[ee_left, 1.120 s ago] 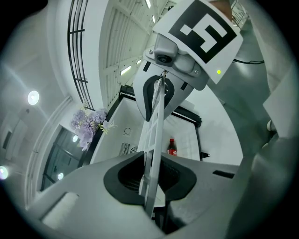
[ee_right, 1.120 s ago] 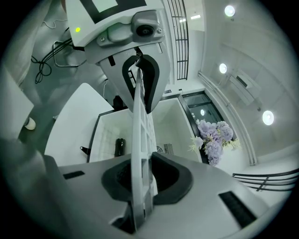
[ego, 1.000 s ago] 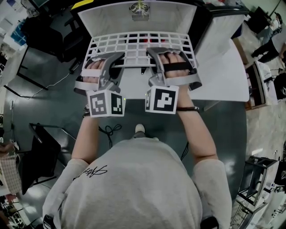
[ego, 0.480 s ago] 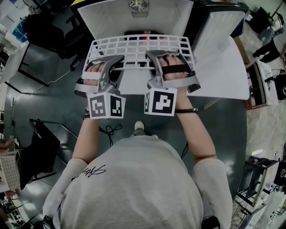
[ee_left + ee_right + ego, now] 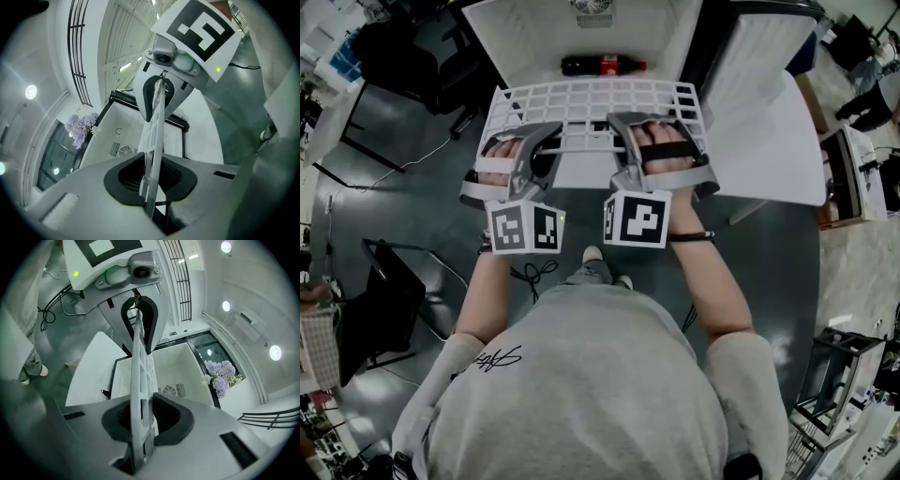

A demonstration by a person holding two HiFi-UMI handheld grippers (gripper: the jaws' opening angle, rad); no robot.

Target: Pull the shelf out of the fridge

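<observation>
Brightly lit from round ceiling lamps (image 5: 275, 351) overhead, softly shadowed below, darkening to black vignette at strongly fisheye-bent edges, blurred up close in both gripper views.

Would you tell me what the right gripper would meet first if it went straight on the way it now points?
The right gripper is shut on the shelf, so it would push that into the fridge; beyond it, probably the bottle lying inside, though depth is unclear.

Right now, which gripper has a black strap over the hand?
The right gripper, holding the white shelf: a black strap runs across it. The left gripper has pale straps.
</observation>
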